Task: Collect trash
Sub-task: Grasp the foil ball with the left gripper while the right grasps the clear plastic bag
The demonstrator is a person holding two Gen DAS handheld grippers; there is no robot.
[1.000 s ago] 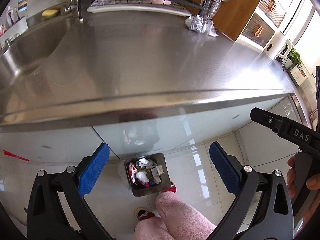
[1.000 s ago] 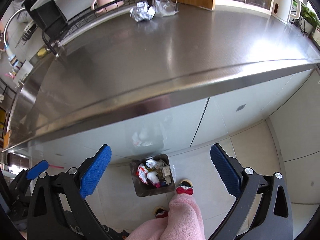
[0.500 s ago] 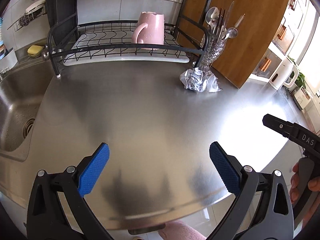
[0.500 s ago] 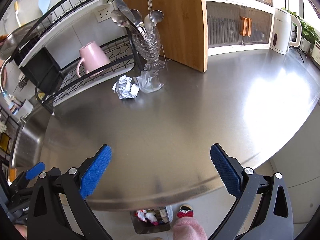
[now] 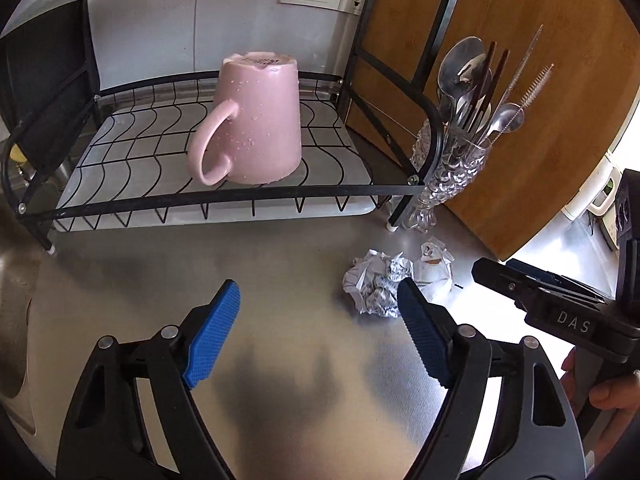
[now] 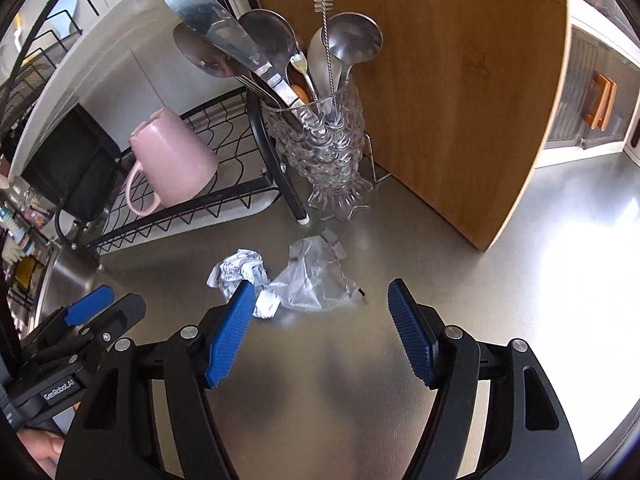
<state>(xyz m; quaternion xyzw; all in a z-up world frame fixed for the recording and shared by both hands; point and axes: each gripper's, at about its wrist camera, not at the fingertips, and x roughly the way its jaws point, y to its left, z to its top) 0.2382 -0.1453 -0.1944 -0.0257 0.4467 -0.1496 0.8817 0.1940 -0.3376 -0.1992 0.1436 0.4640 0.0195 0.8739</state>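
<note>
A crumpled ball of silver foil [image 5: 376, 286] lies on the steel counter [image 5: 256, 264], with a crumpled clear plastic wrapper [image 5: 434, 266] just right of it. My left gripper [image 5: 320, 328] hovers near them, its jaws closing with nothing between them; the foil sits behind its right pad. In the right wrist view the foil [image 6: 240, 270] and the clear wrapper [image 6: 316, 276] lie just beyond my right gripper [image 6: 320, 330]. Its jaws are closing too, empty, with the foil touching the left pad's tip in the picture.
A black wire dish rack [image 5: 224, 196] holds an upturned pink mug [image 5: 252, 128]. A glass fish-shaped holder [image 6: 324, 148] full of spoons stands by a wooden board [image 6: 460, 80]. The sink [image 5: 12, 280] lies at the left. A hand [image 5: 612, 392] holds the other gripper at right.
Both grippers swung up from over the floor bin, across the counter's edge, to the back of the counter near the foil and wrapper. Both pairs of jaws have narrowed.
</note>
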